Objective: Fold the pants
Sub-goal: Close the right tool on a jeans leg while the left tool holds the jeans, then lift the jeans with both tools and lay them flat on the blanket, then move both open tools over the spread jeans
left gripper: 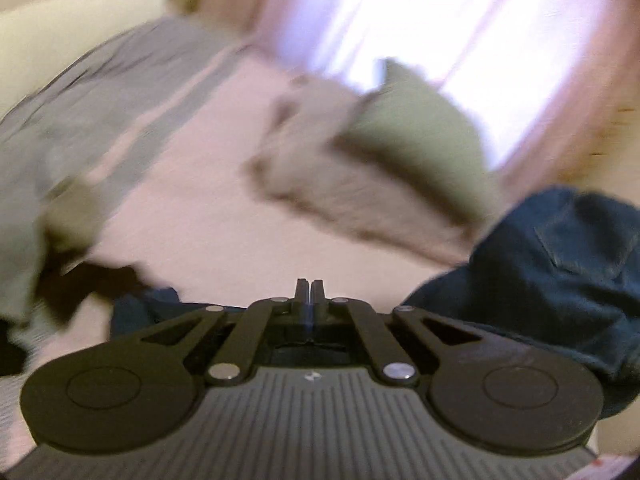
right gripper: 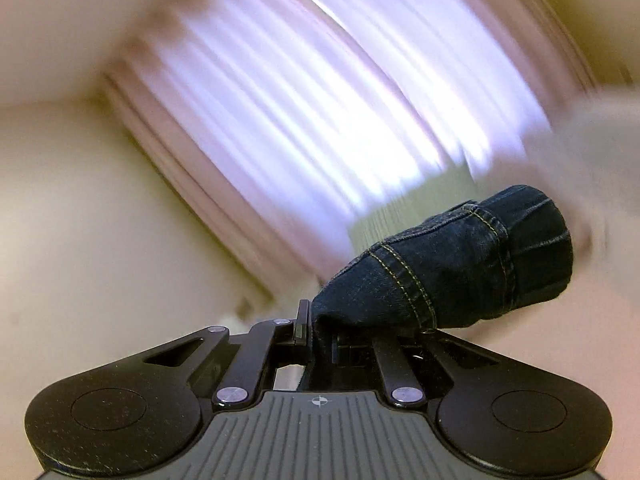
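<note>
1. The right tongs (right gripper: 316,326) are gripping a bunched end of the dark denim pants (right gripper: 452,268), with a stitched seam and hem lifted up in front of the bright curtain (right gripper: 320,120)
2. The left tongs (left gripper: 309,292) are sitting together with nothing visibly between them; more of the pants (left gripper: 560,272) is lying crumpled on the bed (left gripper: 208,216), just to the right of these tongs
3. Judging by the heap, the folding is only starting: no flat layer or crease is showing, so spreading the legs out and every fold are left to do
4. Other things are crowding the bed beyond the pants: a green pillow (left gripper: 420,136) leaning on a pale grey one (left gripper: 332,184), a grey blanket (left gripper: 80,120) far to the left, and a dark garment (left gripper: 80,284) near that edge
5. Both views are blurring heavily, so fine detail is hard to tell; the pillows are looking likely to limit laying-out room
</note>
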A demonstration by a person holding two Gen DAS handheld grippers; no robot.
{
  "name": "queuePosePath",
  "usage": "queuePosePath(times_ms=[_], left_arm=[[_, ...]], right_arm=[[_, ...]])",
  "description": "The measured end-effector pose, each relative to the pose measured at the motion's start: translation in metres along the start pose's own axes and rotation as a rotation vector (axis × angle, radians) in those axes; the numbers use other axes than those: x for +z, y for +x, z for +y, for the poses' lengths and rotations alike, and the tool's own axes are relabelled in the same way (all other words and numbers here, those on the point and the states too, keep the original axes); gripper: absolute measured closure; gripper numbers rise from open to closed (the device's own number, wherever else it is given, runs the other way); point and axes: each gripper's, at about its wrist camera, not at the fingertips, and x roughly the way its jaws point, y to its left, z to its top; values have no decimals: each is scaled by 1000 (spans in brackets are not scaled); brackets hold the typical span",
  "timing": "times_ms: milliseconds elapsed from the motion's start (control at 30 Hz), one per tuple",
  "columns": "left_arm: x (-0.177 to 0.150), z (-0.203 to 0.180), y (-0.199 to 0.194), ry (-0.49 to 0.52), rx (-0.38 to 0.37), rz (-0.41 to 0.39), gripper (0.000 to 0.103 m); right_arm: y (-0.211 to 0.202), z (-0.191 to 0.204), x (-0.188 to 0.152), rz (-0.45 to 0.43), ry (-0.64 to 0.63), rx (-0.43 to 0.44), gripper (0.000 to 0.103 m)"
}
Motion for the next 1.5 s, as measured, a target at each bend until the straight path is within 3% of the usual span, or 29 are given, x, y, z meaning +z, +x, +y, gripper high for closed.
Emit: queuePosePath(times_ms=[133, 233, 267, 300, 367, 400, 467, 533, 633, 767, 933, 1133, 1500], left_arm=[[-10, -89, -24, 53, -109, -39, 103], [-36, -133, -35, 53, -156, -3, 101], [-48, -146, -37, 59, -147, 24, 99], [-60, -159, -38, 73, -125, 52, 96], [-89, -183, -37, 117, -64, 117, 91], [-105, -195, -36, 140, -28, 151, 82], [-138, -214, -30, 180, 41, 223, 73], [-169, -230, -29, 210, 77, 291, 69], [-205, -247, -24, 224, 116, 388, 62], [-232, -271, -30, 271, 138, 461, 53], [-242, -293, -50, 361, 144, 484, 39], [-260, -304, -76, 433, 116, 494, 39], [-270, -288, -114, 528, 58, 499, 38]], right_arm=[[-69, 17, 69, -127, -117, 28, 98], [-115, 14, 99, -107, -190, -35, 97], [-123, 10, 103, -56, -236, -76, 95], [-127, 1, 104, 20, -279, -123, 85], [-120, -35, 91, 236, -303, -228, 41], [-114, -64, 74, 367, -290, -292, 18], [-113, -125, 29, 585, -243, -427, 18], [-130, -177, -8, 743, -159, -522, 18], [-172, -227, -38, 833, -20, -580, 18], [-220, -261, -28, 811, 84, -608, 18], [-251, -254, -17, 771, 87, -594, 18], [-276, -231, -39, 752, 93, -606, 18], [-310, -179, -74, 697, 105, -643, 18]])
